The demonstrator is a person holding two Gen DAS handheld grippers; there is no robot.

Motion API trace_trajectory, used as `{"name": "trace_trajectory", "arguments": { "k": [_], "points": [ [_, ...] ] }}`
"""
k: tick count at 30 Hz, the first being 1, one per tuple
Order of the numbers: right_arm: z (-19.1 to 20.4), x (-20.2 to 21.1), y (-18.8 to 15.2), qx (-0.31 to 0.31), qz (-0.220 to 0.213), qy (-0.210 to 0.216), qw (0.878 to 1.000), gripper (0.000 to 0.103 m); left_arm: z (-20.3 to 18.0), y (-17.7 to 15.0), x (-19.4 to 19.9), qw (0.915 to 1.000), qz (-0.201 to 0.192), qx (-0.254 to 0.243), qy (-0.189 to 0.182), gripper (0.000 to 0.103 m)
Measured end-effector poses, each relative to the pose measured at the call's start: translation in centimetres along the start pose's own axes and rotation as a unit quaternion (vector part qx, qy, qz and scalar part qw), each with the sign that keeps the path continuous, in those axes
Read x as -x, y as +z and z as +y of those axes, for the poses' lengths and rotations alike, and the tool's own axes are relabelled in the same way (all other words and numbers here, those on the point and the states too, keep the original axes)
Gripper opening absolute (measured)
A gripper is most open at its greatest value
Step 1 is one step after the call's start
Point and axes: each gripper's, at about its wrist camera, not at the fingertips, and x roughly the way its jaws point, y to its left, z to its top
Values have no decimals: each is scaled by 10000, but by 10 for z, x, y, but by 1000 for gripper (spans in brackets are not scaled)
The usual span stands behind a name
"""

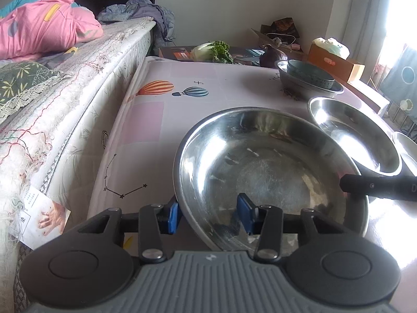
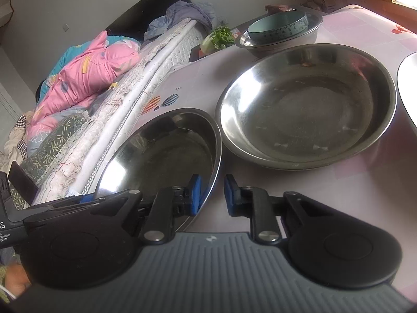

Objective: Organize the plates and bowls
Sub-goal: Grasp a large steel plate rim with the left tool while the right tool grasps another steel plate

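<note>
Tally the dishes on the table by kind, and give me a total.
Steel plates: 2
Steel bowl: 1
Blue-green bowl, sitting in the steel bowl: 1
Pale dish, cut off at the picture's edge: 1
Total: 5

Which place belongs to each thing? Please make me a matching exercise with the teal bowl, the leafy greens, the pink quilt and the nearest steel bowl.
Things:
1. teal bowl
2. leafy greens
3. pink quilt
4. nearest steel bowl

Places:
A. on the bed
B. rim between the fingers of the right tool
C. inside a steel basin
D. beyond the far edge of the table

Pairs: 1-C, 2-D, 3-A, 4-B
</note>
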Motion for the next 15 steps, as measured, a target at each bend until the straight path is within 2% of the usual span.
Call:
{"name": "trace_trajectory", "arguments": {
  "k": [1, 5, 15],
  "points": [
    [1, -1, 0, 33, 7, 11, 10000, 11, 0, 0, 0, 10000, 7, -7, 42, 38],
    [4, 1, -1, 217, 23, -18, 9998, 11, 4, 0, 2, 9999, 52, 48, 106, 24],
    [-2, 28, -20, 170, 67, -21, 9998, 12, -13, -19, 26, 9995, 168, -274, 19, 23]
  ]
}}
